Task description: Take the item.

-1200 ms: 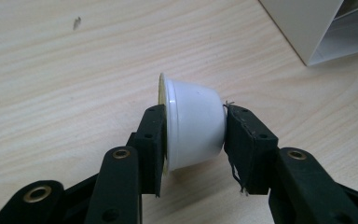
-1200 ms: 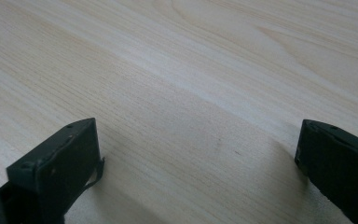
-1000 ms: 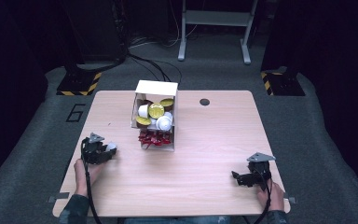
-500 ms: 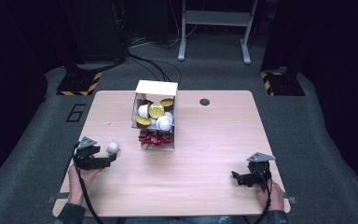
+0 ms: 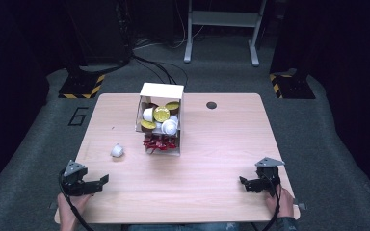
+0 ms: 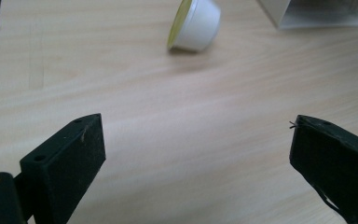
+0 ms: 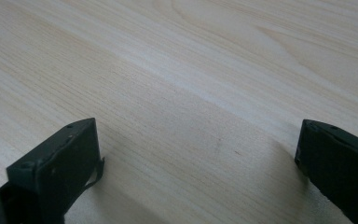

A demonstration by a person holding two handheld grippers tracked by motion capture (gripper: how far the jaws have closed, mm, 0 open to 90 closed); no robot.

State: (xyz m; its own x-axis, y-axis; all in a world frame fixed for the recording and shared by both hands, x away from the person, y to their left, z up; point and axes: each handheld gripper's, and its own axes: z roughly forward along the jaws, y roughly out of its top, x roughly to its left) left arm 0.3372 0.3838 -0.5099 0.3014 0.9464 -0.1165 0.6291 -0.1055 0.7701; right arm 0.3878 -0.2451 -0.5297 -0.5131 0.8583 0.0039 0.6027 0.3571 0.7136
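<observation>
Dark grey carpet surrounds a pale wood-grain table (image 5: 207, 192) with rounded corners; from the high view, a white cardboard box (image 5: 161, 118) lies tipped on the tabletop near its far middle, its open side showing round capsules, some with yellow foil lids, some white, and red wrappers spilling at its near end. 1 small white capsule (image 5: 117, 151) lies alone on the bare wood, left of the box and apart from it. The left gripper (image 5: 96, 183) rests near the table's near-left corner, held by a hand (image 5: 70, 207), jaws spread, nothing between them. The right gripper (image 5: 248, 183) sits near the near-right corner in the other hand (image 5: 277, 199), a grey 3-cornered plate on top, jaws apart.

Along the left gripper view, 2 blocky matte black jaws stand wide over smooth, streaked wood. Ahead lies the capsule (image 6: 195, 24) on its side, a tapered white cup with a yellow lid facing left. The box's pale corner (image 6: 317, 11) sits just right of it.

Over in the right gripper view, 2 black jaws stand wide over bare, finely lined wood.
</observation>
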